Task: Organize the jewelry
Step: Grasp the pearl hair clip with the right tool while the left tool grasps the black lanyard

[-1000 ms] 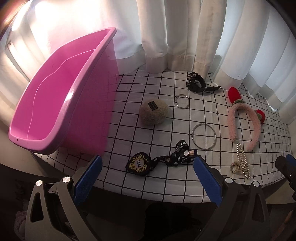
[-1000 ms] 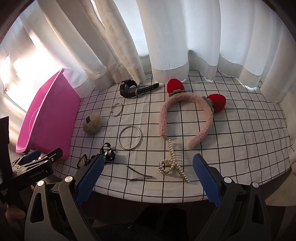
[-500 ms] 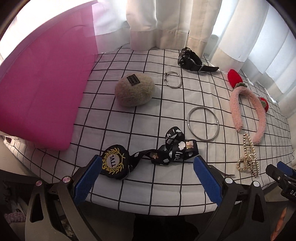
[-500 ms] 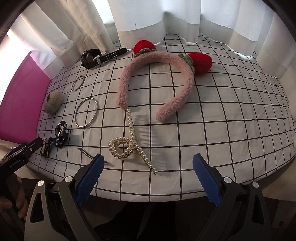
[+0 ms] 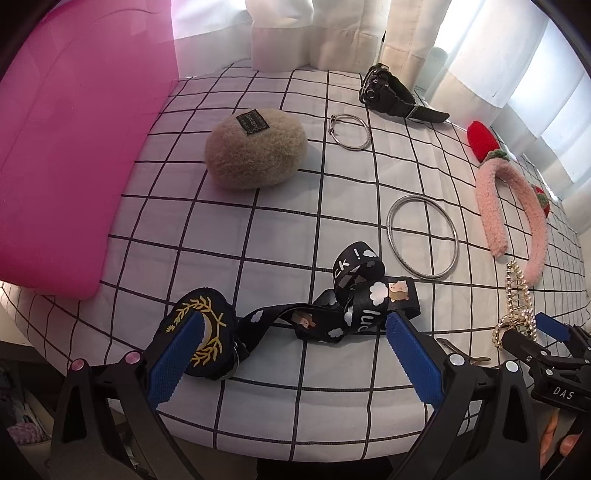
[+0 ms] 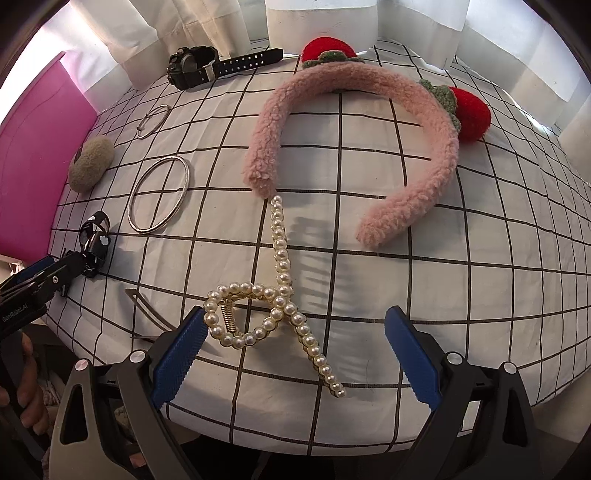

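Both hand-held grippers have come lower and closer to the surface (image 5: 280, 236) than half a second ago; items fill more of each view.

Left wrist view: left hand-held gripper (image 5: 291, 354) released, blue pads wide apart, holding nothing. Its left pad overlaps the gold-embroidered badge (image 5: 207, 325); the black strap (image 5: 347, 306) runs from the badge across the gap toward the right pad. Beyond: large ring (image 5: 423, 236), small ring (image 5: 350, 132), fuzzy pouch (image 5: 255, 149), watch (image 5: 391, 96) near the curtain (image 5: 332, 33). Pink tub (image 5: 74, 140) at left. Headband (image 5: 517, 210) and pearl clip (image 5: 517, 306) at right, with the right hand-held gripper (image 5: 546, 343) just beside the clip.

Right wrist view: right hand-held gripper (image 6: 291, 354) released, empty. Pearl clip (image 6: 273, 291) lies between the pads, its looped end touching or just beside the left pad; cannot tell which. Clip's far tip is just beside one end of the headband (image 6: 354, 133). Thin hairpin (image 6: 147, 317) lies left of the clip. Left hand-held gripper (image 6: 48, 273) at the left edge by the strap (image 6: 95, 242).
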### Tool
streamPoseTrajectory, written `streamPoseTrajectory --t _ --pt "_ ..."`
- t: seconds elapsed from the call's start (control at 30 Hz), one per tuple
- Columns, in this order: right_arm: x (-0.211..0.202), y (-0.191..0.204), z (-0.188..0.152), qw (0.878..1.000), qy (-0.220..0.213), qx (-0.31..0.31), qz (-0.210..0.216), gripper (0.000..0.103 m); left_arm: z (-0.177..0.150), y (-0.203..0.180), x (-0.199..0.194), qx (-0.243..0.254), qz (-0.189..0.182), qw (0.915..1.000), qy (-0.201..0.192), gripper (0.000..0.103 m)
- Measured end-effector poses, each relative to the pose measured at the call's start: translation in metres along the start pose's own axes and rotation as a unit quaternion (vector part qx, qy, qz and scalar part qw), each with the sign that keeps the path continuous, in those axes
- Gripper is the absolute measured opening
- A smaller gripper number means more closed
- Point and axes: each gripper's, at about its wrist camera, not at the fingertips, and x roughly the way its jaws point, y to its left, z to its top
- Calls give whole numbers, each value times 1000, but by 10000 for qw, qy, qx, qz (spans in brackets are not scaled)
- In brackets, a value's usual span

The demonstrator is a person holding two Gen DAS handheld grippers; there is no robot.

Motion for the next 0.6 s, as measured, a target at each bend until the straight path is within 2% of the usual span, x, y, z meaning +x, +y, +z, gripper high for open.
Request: streamPoseTrajectory --t 0.2,0.4,0.6 --pt "7 -2 0 9999 -32 -28 -107 92 0 -4 10 131 86 9999 12 97" --pt "9 1 0 9994 -179 -143 -245 92 0 -14 21 484 336 9982 -132 98" --pt "11 4 1 9993 -245 -152 -240 92 -2 -13 21 534 229 9974 -433 98"
